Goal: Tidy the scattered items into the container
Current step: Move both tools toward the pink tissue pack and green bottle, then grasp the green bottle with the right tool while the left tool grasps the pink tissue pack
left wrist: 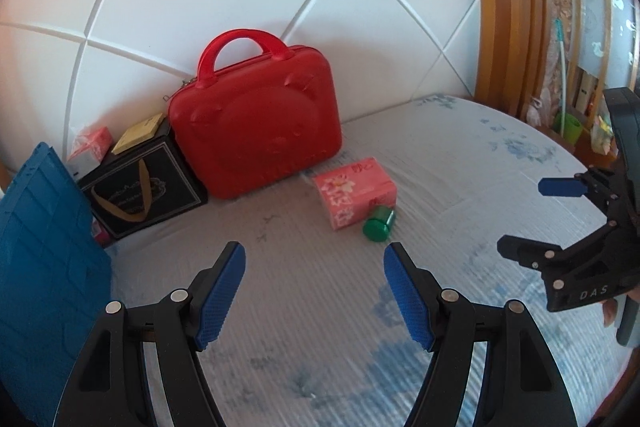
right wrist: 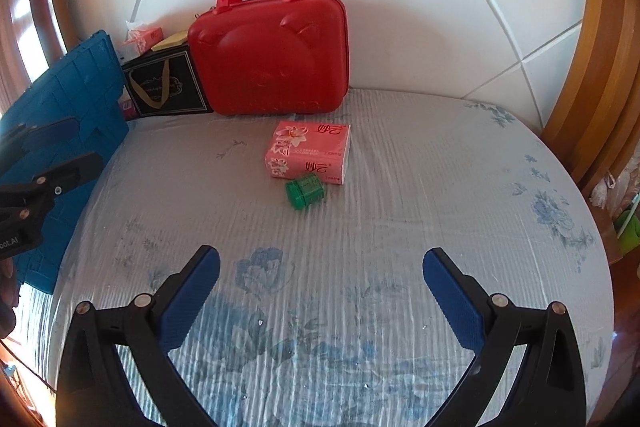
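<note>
1. Seen from two wrist cameras: a bed (right wrist: pixel 400 187) with a pale grey ribbed cover printed with faded blue flowers, backed by a white padded headboard (right wrist: pixel 440 7) with diagonal seams.
2. Standing upright against the headboard, near the middle of the bed's head edge: a red hard-shell case (right wrist: pixel 272 55) with a moulded bear face and a looped handle, shut.
3. Just in front of the case, lying flat on the cover: a pink tissue pack (right wrist: pixel 308 151) with white lily print and red Chinese characters — smaller print too fine to read.
4. Touching or almost touching the pack's near edge: a small green jar (right wrist: pixel 306 191) lying on its side, ridged cap toward the camera.
5. Beside the case toward the bed's left head corner: a black gift bag (right wrist: pixel 164 87) with tan handles and an ornate gold emblem, lettering illegible; a yellow box (left wrist: pixel 138 133) and a second pink tissue pack (left wrist: pixel 90 147) on top.
6. At the left edge: a blue plastic crate (left wrist: pixel 44 267), tilted.
7. Left gripper (left wrist: pixel 314 291): black arms, blue textured pads, jaws wide apart, nothing between them, above bare cover short of the green jar.
8. Right gripper (right wrist: pixel 320 303): jaws likewise wide and empty. Readable on its body in the left view — "DAS". On the left gripper's body in the right view, a partial "oot.AI".
</note>
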Demonstrator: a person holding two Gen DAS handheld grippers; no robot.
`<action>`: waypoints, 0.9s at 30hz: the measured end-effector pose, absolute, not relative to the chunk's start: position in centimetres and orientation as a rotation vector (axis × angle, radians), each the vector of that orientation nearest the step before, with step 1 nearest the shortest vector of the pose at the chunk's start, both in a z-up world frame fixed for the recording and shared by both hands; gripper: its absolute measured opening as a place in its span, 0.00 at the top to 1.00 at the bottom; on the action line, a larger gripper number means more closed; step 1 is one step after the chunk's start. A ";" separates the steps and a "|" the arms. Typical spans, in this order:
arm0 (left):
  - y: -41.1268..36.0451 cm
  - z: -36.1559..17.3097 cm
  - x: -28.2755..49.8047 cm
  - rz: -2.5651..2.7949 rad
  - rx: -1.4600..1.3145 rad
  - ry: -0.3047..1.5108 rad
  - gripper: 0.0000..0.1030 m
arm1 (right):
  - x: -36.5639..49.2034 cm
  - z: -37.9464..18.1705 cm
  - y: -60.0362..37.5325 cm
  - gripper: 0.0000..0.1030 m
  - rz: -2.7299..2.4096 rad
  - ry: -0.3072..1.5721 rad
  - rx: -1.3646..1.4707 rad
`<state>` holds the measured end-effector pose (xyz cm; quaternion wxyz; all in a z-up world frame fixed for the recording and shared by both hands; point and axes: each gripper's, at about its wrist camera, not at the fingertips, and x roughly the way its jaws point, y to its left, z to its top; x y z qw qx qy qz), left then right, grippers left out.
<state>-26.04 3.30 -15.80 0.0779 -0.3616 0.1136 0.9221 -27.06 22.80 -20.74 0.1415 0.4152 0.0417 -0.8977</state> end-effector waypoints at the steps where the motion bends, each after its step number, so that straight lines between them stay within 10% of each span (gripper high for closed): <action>1: 3.2 -16.4 -26.5 2.762 -1.086 0.338 0.30 | -27.6 -21.6 22.5 0.00 -2.587 0.126 1.203; 27: 0.6 -27.4 -29.5 2.754 -1.181 0.329 0.30 | -41.7 -35.3 15.7 0.00 -2.512 0.319 1.185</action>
